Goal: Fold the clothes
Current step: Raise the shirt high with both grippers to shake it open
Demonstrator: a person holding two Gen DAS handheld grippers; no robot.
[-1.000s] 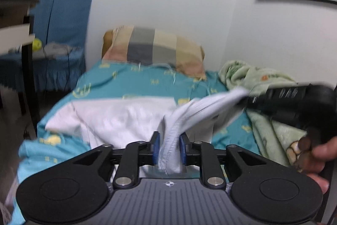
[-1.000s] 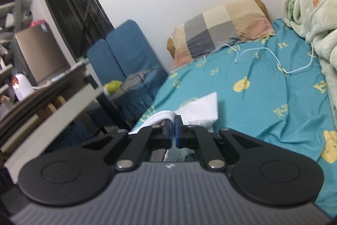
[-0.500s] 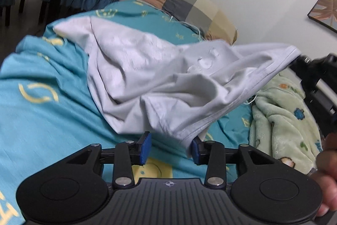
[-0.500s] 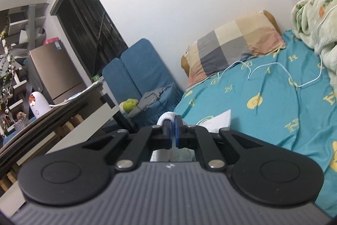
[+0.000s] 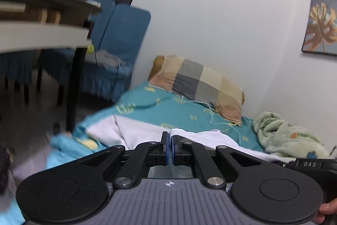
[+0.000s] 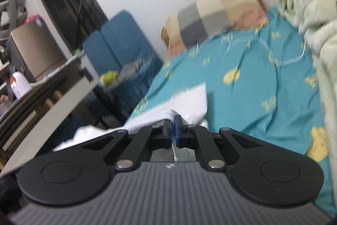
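1. White garment, one in number, is spread at the near left edge of the bed, its ribbed hem lifted.
2. That hem is pinched by the left gripper, whose fingers have just closed on it.
3. It is likewise clamped by the right gripper.
4. Open teal sheet is left far and right; one pillow and one blanket are seen.
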